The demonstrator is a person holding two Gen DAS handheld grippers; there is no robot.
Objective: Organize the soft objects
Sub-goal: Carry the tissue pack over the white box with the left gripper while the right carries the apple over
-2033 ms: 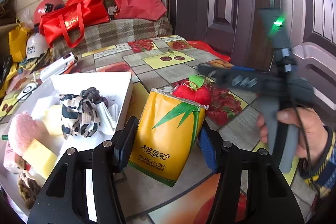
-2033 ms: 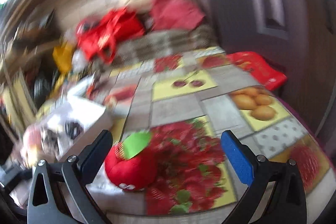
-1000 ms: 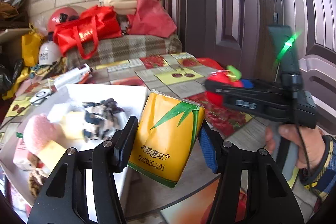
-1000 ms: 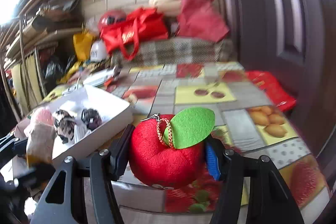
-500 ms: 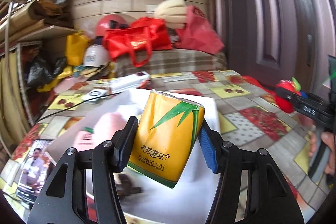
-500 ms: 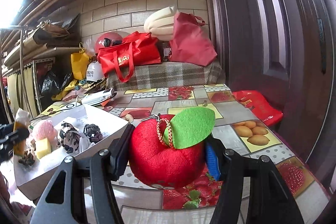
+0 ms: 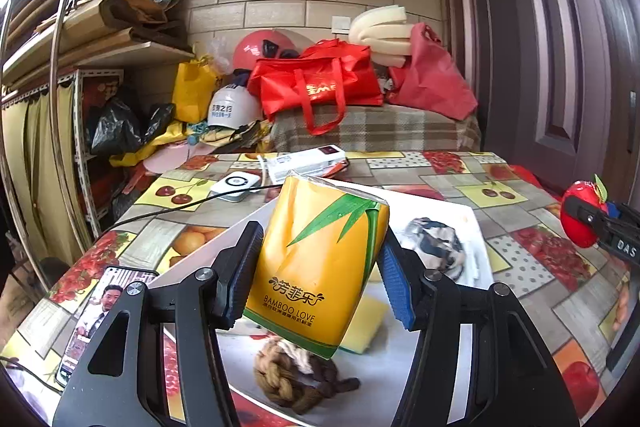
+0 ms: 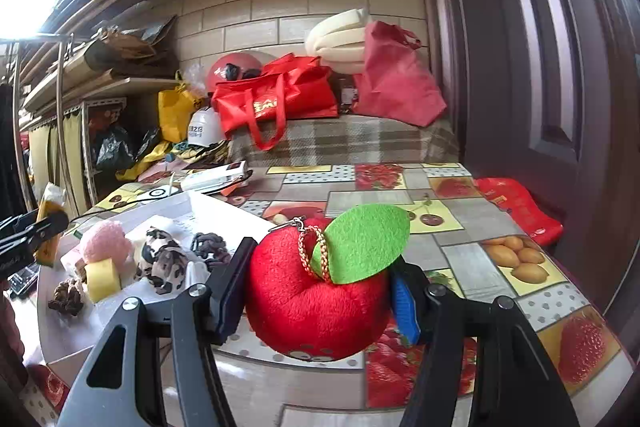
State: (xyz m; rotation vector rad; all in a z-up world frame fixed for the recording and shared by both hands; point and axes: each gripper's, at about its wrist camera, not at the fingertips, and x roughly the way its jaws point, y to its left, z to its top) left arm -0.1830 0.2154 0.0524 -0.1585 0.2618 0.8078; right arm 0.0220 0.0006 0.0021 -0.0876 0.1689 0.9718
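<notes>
My left gripper (image 7: 316, 277) is shut on a yellow tissue pack (image 7: 320, 263) and holds it over the white tray (image 7: 472, 223). The tray holds a leopard scrunchie (image 7: 434, 243), a yellow sponge (image 7: 362, 327) and a brown braided scrunchie (image 7: 296, 379). My right gripper (image 8: 320, 291) is shut on a red plush apple (image 8: 316, 291) with a green leaf, held above the table to the right of the tray (image 8: 208, 205). The apple also shows at the right edge of the left wrist view (image 7: 580, 215). The tissue pack also shows at the left edge of the right wrist view (image 8: 50, 223).
The table has a fruit-pattern cloth (image 8: 460, 227). A phone (image 7: 92, 311) lies at its left edge. A white box (image 7: 306, 163) and a small white device (image 7: 236, 185) with a cable lie behind the tray. Red bags (image 7: 320, 83) and helmets are piled beyond. A dark door (image 8: 560, 67) stands on the right.
My left gripper has lifted the tissue pack and swung left over the tray. My right gripper closed on the plush apple and lifted it off the table.
</notes>
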